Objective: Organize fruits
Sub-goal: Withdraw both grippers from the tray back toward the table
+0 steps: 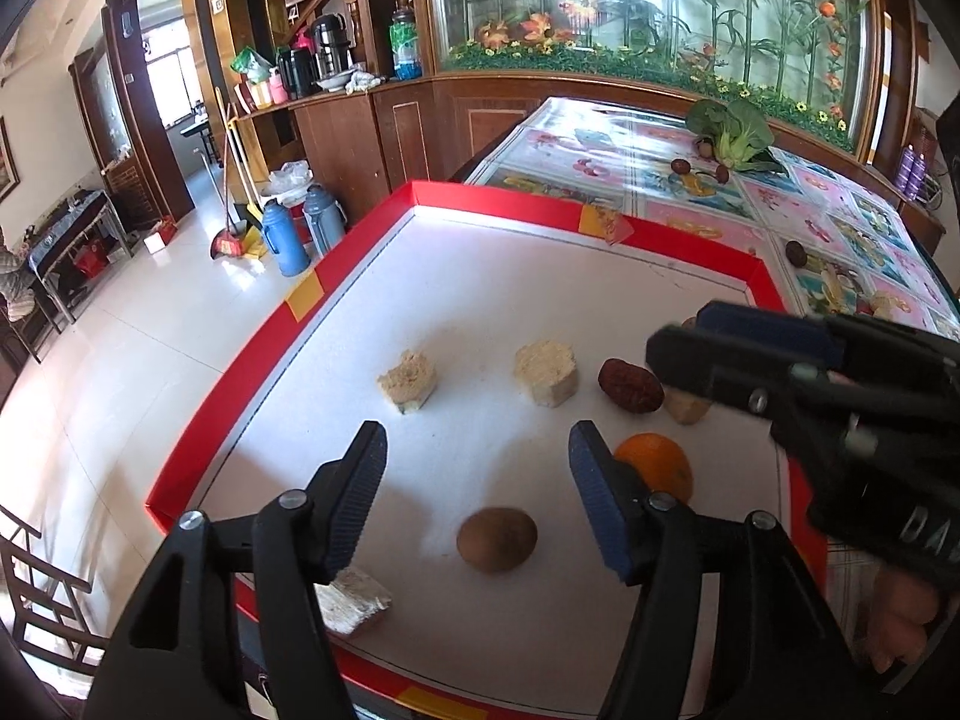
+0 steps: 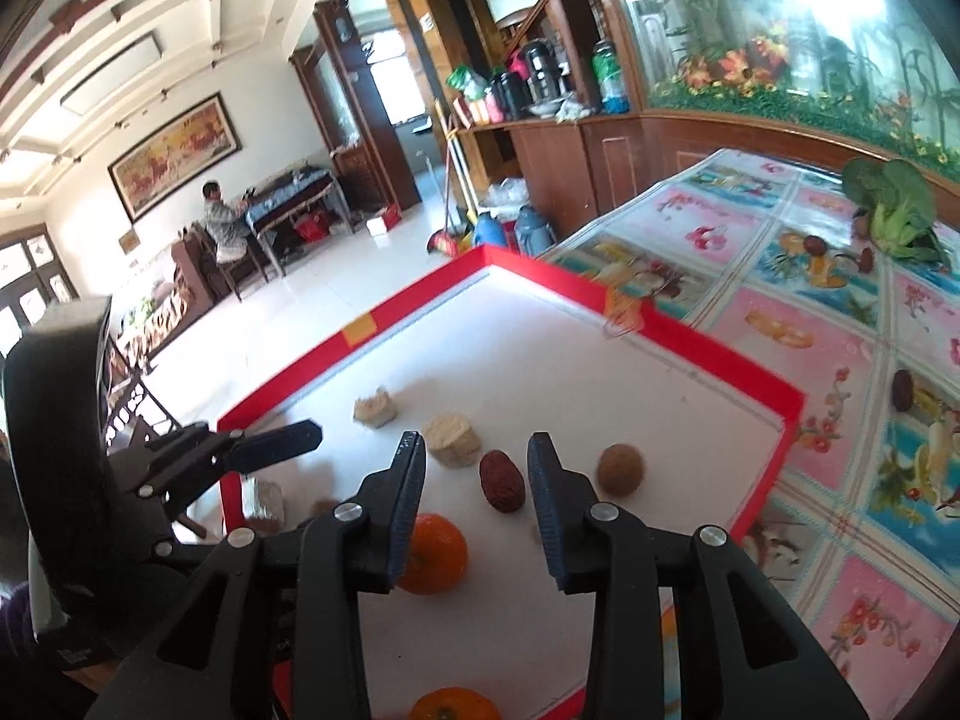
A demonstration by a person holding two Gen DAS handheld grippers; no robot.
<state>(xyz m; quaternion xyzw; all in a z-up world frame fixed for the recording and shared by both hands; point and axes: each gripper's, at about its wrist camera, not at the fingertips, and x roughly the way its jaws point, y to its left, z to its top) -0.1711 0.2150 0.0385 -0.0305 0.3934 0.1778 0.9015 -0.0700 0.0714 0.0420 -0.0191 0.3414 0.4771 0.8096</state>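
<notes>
Two blue thermos flasks (image 1: 303,228) on the pale tiled floor, broom (image 1: 227,180) leaning by the wooden counter, kettles (image 1: 318,54) and green-capped bottle (image 1: 405,45) on top, framed painting (image 2: 174,153) on the far wall, seated person (image 2: 223,222) at a desk.

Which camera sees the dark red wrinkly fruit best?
The right wrist view shows the dark red fruit best: whole and unblocked, framed between the fingers of the right hand-held gripper. The left wrist view shows it too, but off to the side, close to that gripper's dark tip.
</notes>
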